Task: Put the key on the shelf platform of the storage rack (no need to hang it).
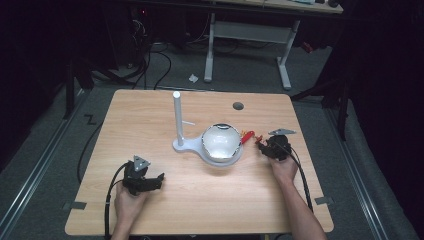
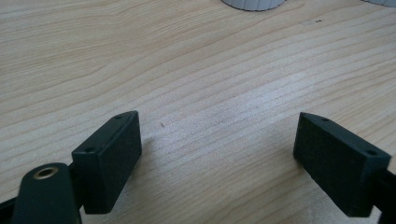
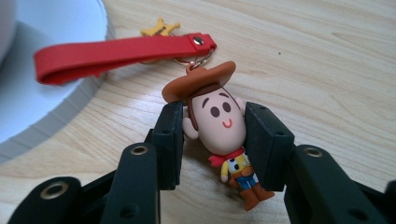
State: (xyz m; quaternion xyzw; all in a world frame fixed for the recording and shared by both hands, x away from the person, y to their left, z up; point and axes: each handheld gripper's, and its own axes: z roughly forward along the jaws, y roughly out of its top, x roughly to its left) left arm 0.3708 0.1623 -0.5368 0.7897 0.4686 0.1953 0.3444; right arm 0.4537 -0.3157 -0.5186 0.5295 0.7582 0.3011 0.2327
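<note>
A wooden table [image 1: 150, 115] stands on a grey floor [image 1: 45, 165] in a dark room. Black cables [image 1: 150, 60] lie on the floor at the far left, and a white desk frame [image 1: 280, 50] stands far behind the table. A small round hole [image 1: 238, 106] sits in the far part of the table top.

In the middle of the table is a white stand [image 1: 181, 145] with a tall white post [image 1: 177, 112]. A shiny bowl [image 1: 221, 141] rests on the stand's round base, tipped so its inside faces up and toward the near side. I cannot tell if anything is in it.

The right gripper [image 3: 212, 142] is just to the right of the bowl. Its jaws are closed partway on a little cowboy toy [image 3: 219, 126], squeezing its head from both sides. The toy has a brown hat and a red strap [image 3: 116, 53] that reaches toward the stand.

The left gripper [image 2: 217, 154] is at the near left, well apart from the stand. Its jaws are wide apart, with nothing but bare wood between them.
</note>
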